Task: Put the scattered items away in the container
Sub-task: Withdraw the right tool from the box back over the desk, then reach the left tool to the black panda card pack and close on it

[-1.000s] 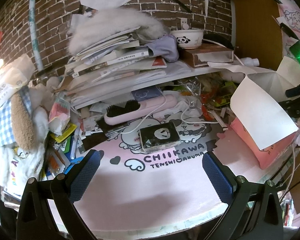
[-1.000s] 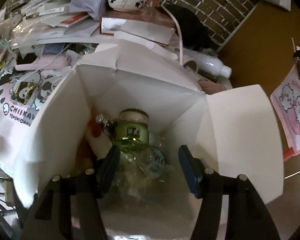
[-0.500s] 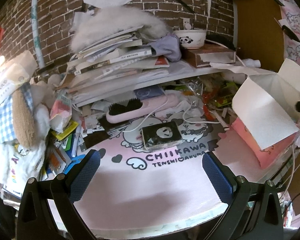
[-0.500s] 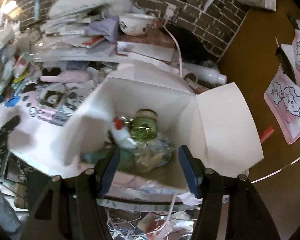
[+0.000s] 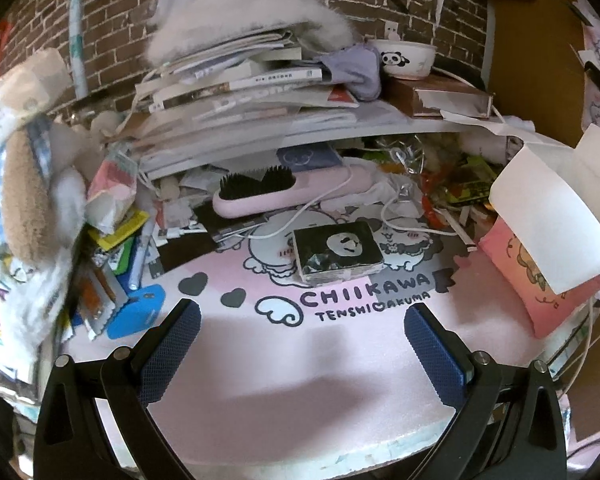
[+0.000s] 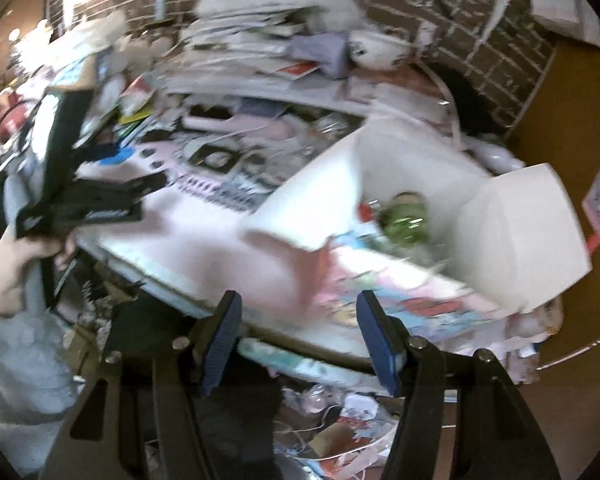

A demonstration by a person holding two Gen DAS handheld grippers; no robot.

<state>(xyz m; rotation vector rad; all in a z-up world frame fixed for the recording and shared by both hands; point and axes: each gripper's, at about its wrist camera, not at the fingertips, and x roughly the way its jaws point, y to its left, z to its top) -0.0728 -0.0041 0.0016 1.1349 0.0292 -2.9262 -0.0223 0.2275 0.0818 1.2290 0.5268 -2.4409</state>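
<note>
Where the pink printed mat [image 5: 340,360] meets its right edge stands the white-flapped box [image 5: 548,216], open, a green glass jar [image 6: 404,216] lying inside. Small black panda-print box [image 5: 337,253]: on the mat, near centre. Pink hairbrush [image 5: 284,196]: behind it. Left gripper [image 5: 302,344]: wide open, empty, over the mat. Right gripper [image 6: 300,340]: open, empty, near the box's front side.

Right wrist view motion-blurred; box [image 6: 416,208] contents hard to identify, maybe green jar [image 6: 406,218].
</note>
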